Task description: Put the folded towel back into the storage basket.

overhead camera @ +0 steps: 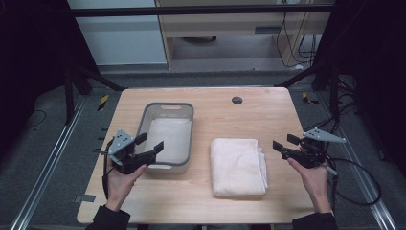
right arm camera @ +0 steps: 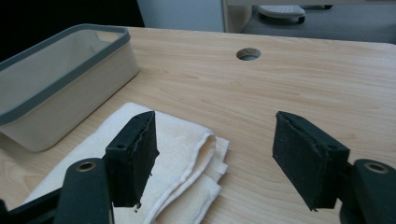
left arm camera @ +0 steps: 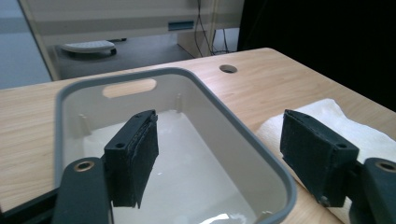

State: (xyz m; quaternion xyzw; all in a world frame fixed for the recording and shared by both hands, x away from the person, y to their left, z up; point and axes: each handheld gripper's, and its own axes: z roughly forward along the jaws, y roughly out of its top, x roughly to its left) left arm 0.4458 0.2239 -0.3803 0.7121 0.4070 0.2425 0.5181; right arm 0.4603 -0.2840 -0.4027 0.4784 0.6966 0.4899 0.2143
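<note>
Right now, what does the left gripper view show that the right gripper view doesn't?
Left gripper view alone: the inside of the grey-rimmed bin, its pale floor and the handle slot in the far wall, seen past the open left gripper.

Right gripper view alone: the layered folded edges of the towel and the bin's outer side wall, seen past the open right gripper.

Both: the bin, part of the cream towel beside it, the wooden table and its round cable hole. Nothing lies between either pair of jaws.
</note>
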